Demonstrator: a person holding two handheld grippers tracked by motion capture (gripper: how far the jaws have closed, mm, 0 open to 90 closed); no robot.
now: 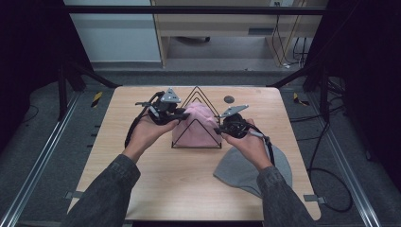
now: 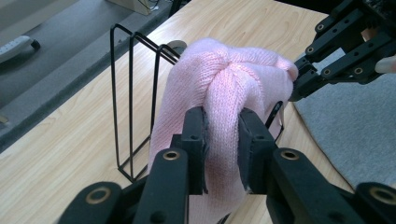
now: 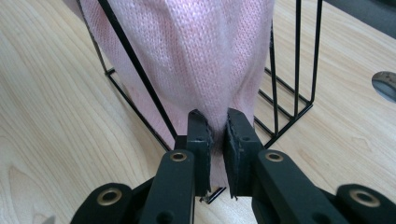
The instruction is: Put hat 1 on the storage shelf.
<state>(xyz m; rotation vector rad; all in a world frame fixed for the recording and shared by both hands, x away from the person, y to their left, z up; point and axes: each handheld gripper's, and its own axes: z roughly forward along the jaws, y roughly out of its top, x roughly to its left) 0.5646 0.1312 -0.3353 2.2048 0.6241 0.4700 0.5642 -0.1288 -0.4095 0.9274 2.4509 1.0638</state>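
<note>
My left tool (image 2: 222, 140) and my right tool (image 3: 217, 140) each pinch a fold of the pink knit hat (image 1: 194, 125) from opposite sides, I think to spread it evenly over the black wire rack (image 1: 196, 97) in the middle of the tabletop (image 1: 142, 189). A grey hat (image 1: 236, 172) lies flat near my right hand. The pink knit hides most of the rack, so I cannot tell which wires carry it.

A lab: the wooden table (image 1: 142, 189) stands inside a black frame (image 1: 189, 9) on rails (image 1: 38, 156), with cables (image 1: 326, 189) trailing over grey carpet (image 1: 42, 189).
</note>
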